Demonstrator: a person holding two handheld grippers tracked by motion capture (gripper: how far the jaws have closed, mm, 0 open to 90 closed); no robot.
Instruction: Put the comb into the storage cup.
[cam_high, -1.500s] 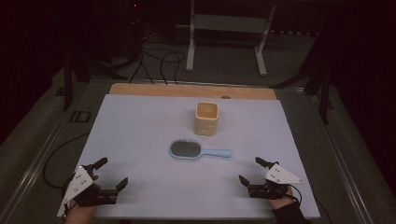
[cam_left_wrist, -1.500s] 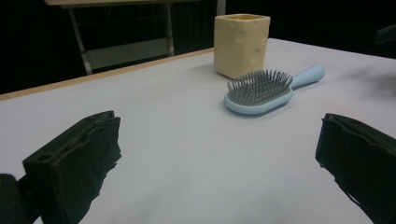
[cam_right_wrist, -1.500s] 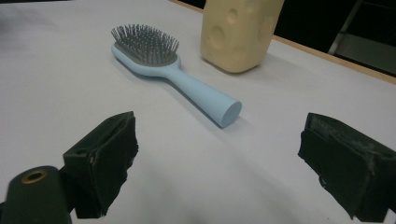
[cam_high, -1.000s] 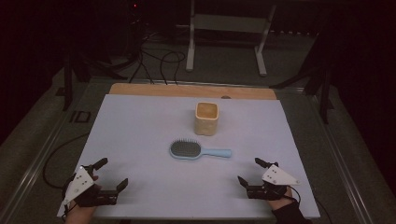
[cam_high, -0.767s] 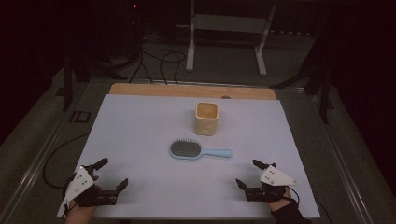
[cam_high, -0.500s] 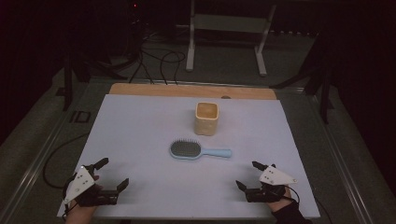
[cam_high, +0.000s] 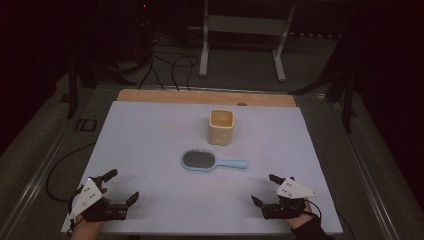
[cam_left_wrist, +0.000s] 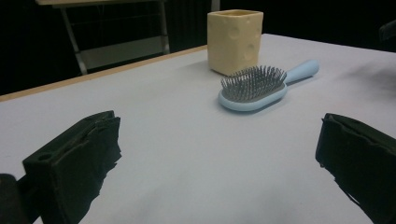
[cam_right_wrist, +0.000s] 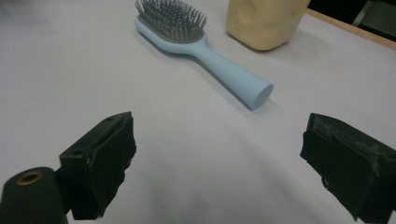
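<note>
A light blue hairbrush (cam_high: 212, 161) with grey bristles lies flat near the middle of the white table (cam_high: 150, 145), handle pointing right. Just behind it stands a pale yellow square cup (cam_high: 221, 126), upright. My left gripper (cam_high: 121, 185) rests open at the near left corner, jaws wide apart with nothing between them. At the near right, my right gripper (cam_high: 265, 189) is open too, and bare. The left gripper view has the hairbrush (cam_left_wrist: 258, 85) and cup (cam_left_wrist: 234, 41) ahead. In the right gripper view the hairbrush (cam_right_wrist: 201, 44) lies handle-first toward me, the cup (cam_right_wrist: 265, 21) behind it.
A wooden strip (cam_high: 205, 97) edges the table's far side. Beyond it on the dark floor stand a white metal frame (cam_high: 243, 30) and loose cables (cam_high: 170, 65). A cable (cam_high: 57, 170) trails off the table's left edge.
My right gripper has slid slightly toward the near edge of the table. The left gripper, the hairbrush and the cup have stayed put.
</note>
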